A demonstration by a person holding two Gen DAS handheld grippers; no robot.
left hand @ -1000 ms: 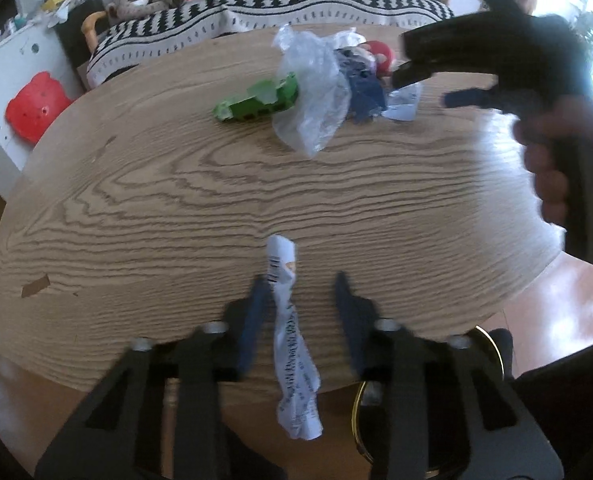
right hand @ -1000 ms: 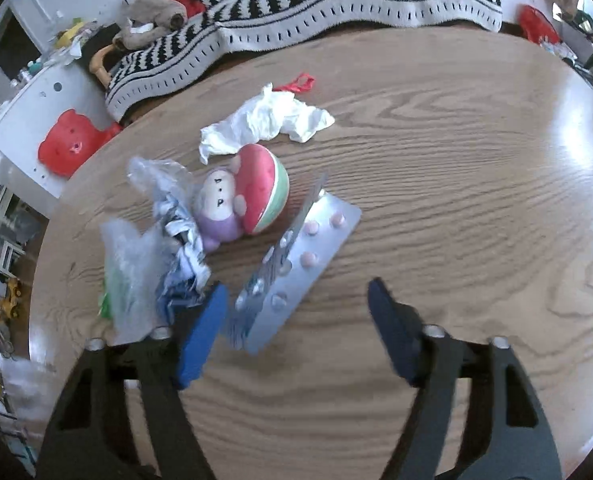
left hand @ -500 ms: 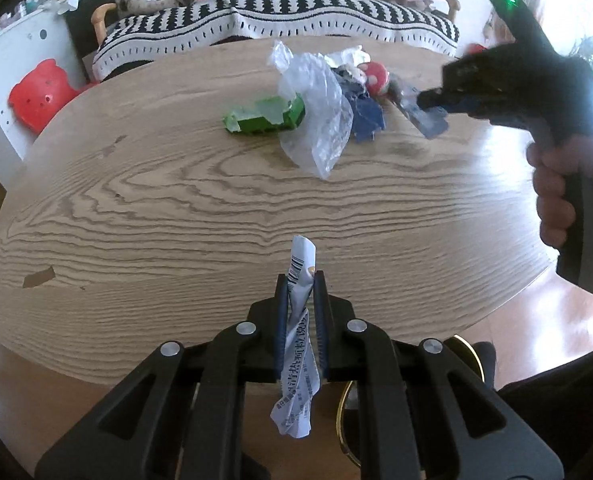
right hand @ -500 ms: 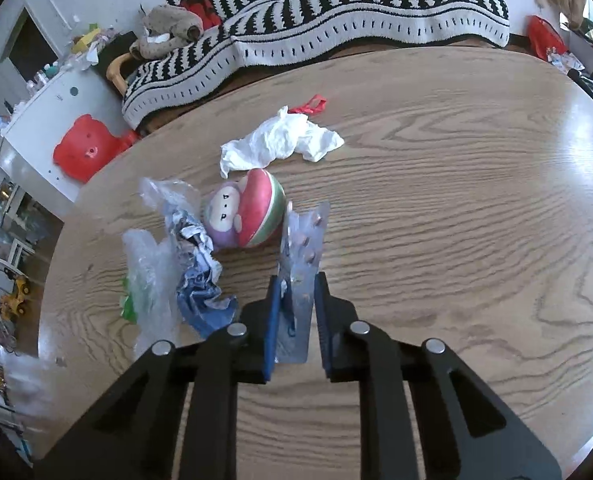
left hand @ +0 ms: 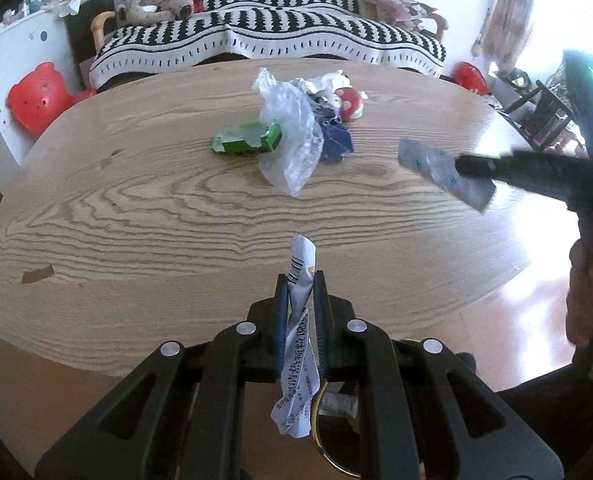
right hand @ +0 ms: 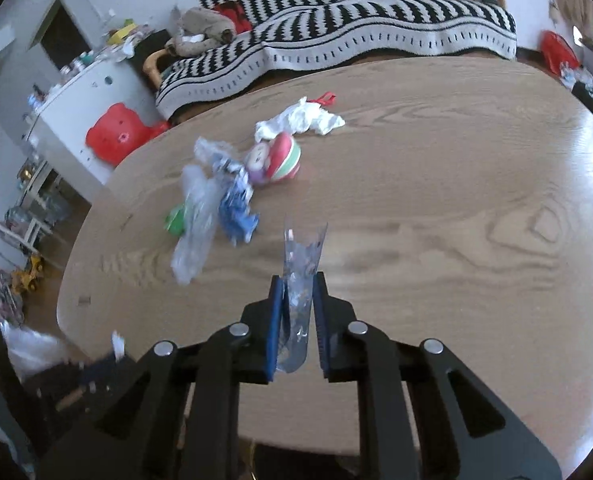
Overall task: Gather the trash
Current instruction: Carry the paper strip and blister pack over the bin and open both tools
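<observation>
My left gripper (left hand: 299,284) is shut on a twisted white printed wrapper (left hand: 298,344), held above the near edge of the wooden table (left hand: 136,208). My right gripper (right hand: 298,284) is shut on a silver blister pack (right hand: 300,280), lifted above the table; it also shows in the left wrist view (left hand: 444,174). Left on the table are a clear plastic bag (left hand: 292,140), a green carton (left hand: 248,142), a blue wrapper (left hand: 336,142) and crumpled white tissue (right hand: 300,120).
A red-capped mushroom toy (right hand: 276,158) lies by the trash pile. A small red scrap (right hand: 325,98) lies behind the tissue. A striped sofa (left hand: 264,40) stands behind the table, a white cabinet (left hand: 0,64) at left. A gold-rimmed container (left hand: 336,420) sits below the left gripper.
Both grippers closed, the left on the white wrapper, the right on the blister pack. Both then lifted and pulled back from the pile toward the near table edge.
</observation>
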